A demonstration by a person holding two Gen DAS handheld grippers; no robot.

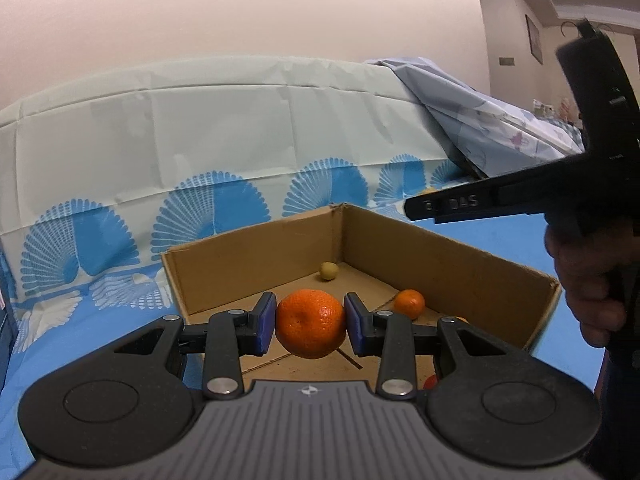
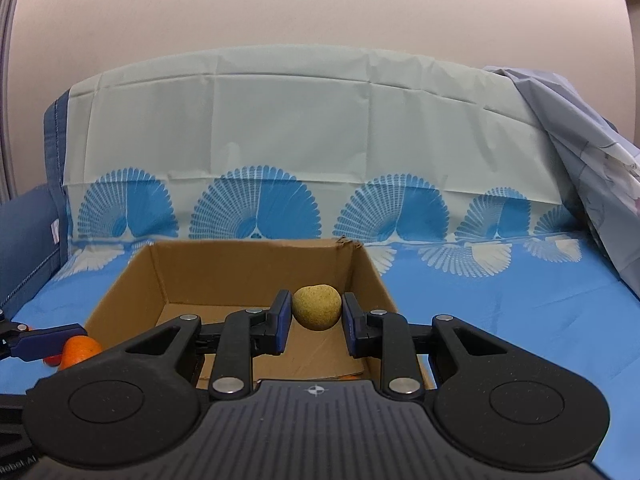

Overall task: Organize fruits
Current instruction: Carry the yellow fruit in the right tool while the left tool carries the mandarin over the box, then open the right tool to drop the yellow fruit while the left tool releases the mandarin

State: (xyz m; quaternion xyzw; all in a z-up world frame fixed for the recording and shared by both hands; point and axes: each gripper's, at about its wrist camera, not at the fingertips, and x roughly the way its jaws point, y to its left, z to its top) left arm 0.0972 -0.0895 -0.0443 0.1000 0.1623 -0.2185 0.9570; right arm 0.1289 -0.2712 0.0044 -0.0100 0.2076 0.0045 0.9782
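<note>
Clamping: left fingers (image 1: 310, 323) on orange (image 1: 311, 323) | right fingers (image 2: 316, 314) apart, flanking yellow fruit (image 2: 317, 307)

oranges x2: big (image 1: 311, 323), small (image 1: 409, 303) | yellow-green fruit x1 (image 2: 317, 307) | cardboard box x1 (image 2: 256, 258) | tongs x2: left (image 1: 311, 326), right (image 2: 314, 322)

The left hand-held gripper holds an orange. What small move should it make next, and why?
Probably lower it slightly and open. The left hand-held gripper pinches the orange seemingly above the box floor, where a smaller orange and a yellow fruit already lie.
</note>
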